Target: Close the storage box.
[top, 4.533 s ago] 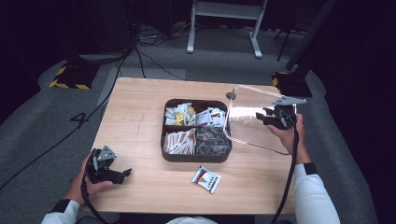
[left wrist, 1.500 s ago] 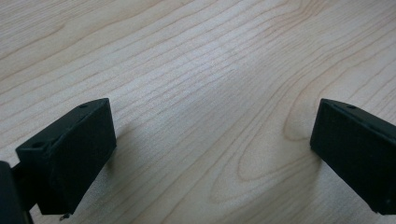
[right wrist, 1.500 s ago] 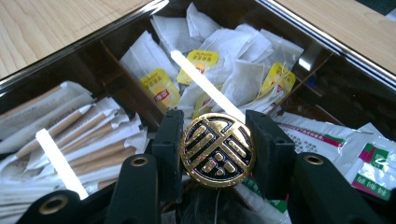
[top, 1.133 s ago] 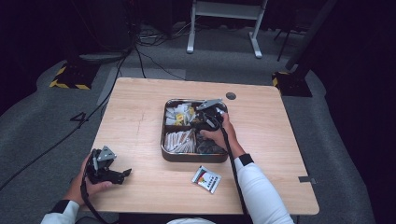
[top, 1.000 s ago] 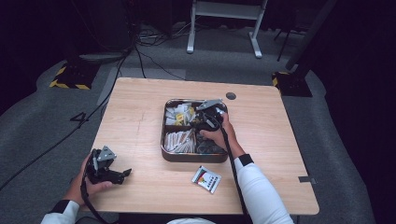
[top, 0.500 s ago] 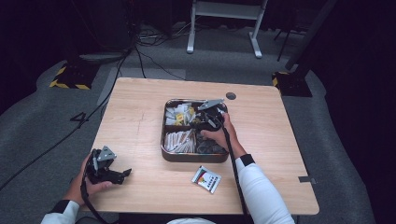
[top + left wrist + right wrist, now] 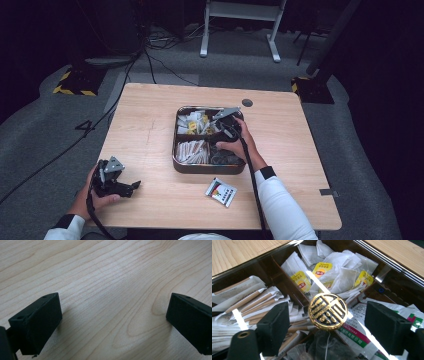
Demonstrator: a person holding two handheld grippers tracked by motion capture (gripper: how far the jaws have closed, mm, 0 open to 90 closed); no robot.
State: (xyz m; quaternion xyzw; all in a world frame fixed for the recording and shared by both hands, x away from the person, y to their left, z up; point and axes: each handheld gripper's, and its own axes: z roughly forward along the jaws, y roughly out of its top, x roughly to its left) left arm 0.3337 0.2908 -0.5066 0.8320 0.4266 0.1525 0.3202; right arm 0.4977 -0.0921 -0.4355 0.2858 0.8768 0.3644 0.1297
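- Wooden table [image 7: 150, 120]: fills the centre of the high view, on grey carpet, with a small dark round grommet [image 7: 247, 103] near its upper right edge.
- Dark compartment box [image 7: 208, 167]: sits at the middle of the table, slightly right of centre. A clear lid lies over it, seen in the right gripper view by the glare streaks and the round gold emblem [image 7: 327, 311] at frame centre.
- Box contents, right gripper view: white tea bags with yellow tags [image 7: 342, 272] in the upper compartment; paper-wrapped sticks [image 7: 247, 302] at the left; a white sachet with green and red print [image 7: 359, 332] at the lower right; dark crumpled wrappers at the bottom centre.
- Right gripper [image 7: 226, 122]: held over the upper right part of the box in the high view. In its own view [image 7: 338, 331] the jaws stand wide apart, one on each side of the gold emblem, and appear clear of it.
- Left gripper [image 7: 131, 185]: rests in the person's hand at the lower left of the table. In its own view [image 7: 113, 325] the jaws are spread wide over bare wood, with nothing between them.
- Small printed packet [image 7: 221, 191]: lies flat on the table just below the box, at the lower centre of the high view.
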